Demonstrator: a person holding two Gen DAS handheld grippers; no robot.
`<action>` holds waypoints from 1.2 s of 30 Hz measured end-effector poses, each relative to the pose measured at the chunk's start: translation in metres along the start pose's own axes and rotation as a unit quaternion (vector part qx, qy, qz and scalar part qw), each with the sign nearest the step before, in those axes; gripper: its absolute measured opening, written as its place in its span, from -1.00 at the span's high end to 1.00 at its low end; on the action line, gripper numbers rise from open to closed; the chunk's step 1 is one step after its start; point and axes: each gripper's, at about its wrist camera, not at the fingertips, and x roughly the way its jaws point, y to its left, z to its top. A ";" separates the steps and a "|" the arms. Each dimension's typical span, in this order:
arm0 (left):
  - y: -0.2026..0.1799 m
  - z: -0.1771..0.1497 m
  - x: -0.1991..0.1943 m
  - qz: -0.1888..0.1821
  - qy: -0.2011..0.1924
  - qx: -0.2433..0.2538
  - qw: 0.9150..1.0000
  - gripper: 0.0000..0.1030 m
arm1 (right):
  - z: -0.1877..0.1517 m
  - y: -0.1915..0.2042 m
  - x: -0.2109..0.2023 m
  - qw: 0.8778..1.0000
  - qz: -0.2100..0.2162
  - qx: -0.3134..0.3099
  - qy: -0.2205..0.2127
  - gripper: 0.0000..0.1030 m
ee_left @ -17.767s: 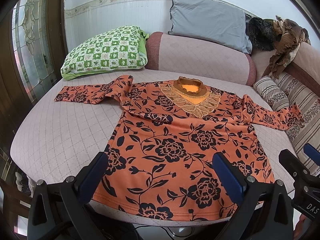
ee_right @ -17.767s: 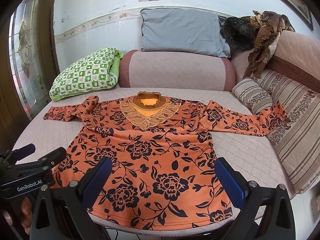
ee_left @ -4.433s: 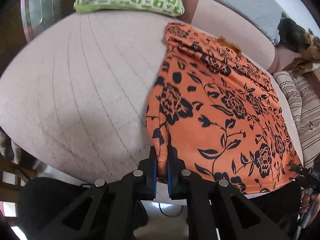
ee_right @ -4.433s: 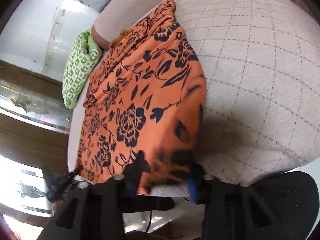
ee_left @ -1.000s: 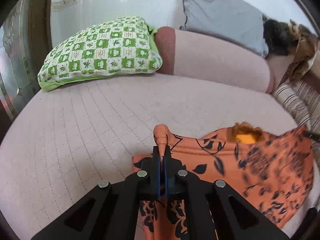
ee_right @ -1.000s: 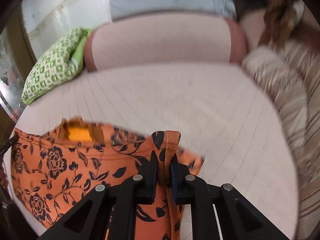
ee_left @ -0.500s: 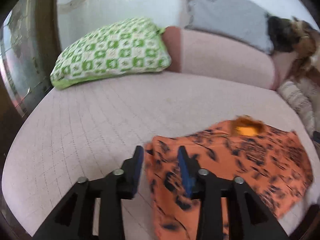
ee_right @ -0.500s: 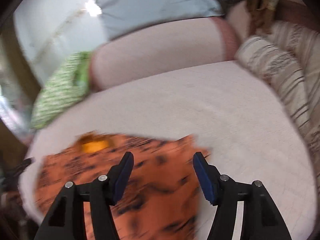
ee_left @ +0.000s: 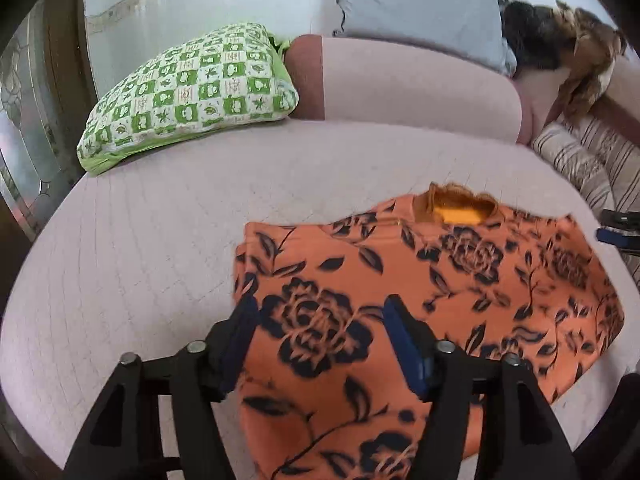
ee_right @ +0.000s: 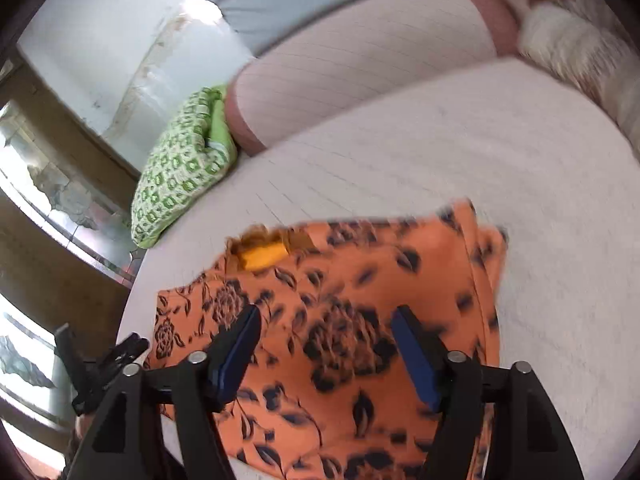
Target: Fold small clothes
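Observation:
An orange top with black flowers (ee_left: 432, 280) lies folded on the pale quilted bed; its collar (ee_left: 456, 208) shows at the far edge. My left gripper (ee_left: 324, 332) is open and empty above the top's left part. My right gripper (ee_right: 328, 344) is open and empty above the top (ee_right: 360, 280) near its right side. The right gripper's tip also shows at the right edge of the left wrist view (ee_left: 620, 232). The left gripper shows at the lower left of the right wrist view (ee_right: 104, 360).
A green checked pillow (ee_left: 192, 92) lies at the back left. A pink bolster (ee_left: 400, 88) and a grey pillow (ee_left: 416, 12) stand along the back wall. A striped cushion (ee_left: 580, 164) and brown clothing (ee_left: 580, 56) are at the right.
Both grippers have let go of the top's hem and opened wider. The folded top now lies flat on the bed. Both grippers have pulled back towards me.

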 end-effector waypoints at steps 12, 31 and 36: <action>0.010 0.014 0.021 0.010 0.018 -0.025 0.999 -0.30 | 0.023 -0.016 0.011 1.000 -0.001 0.027 -0.003 -0.47; 0.059 0.050 0.085 0.099 0.085 -0.085 0.988 -0.54 | 0.037 -0.037 0.035 0.996 -0.051 0.068 0.013 -0.74; 0.048 0.029 0.011 0.077 0.024 -0.082 0.993 -0.54 | 0.000 0.016 -0.034 0.999 -0.011 0.023 -0.021 -0.74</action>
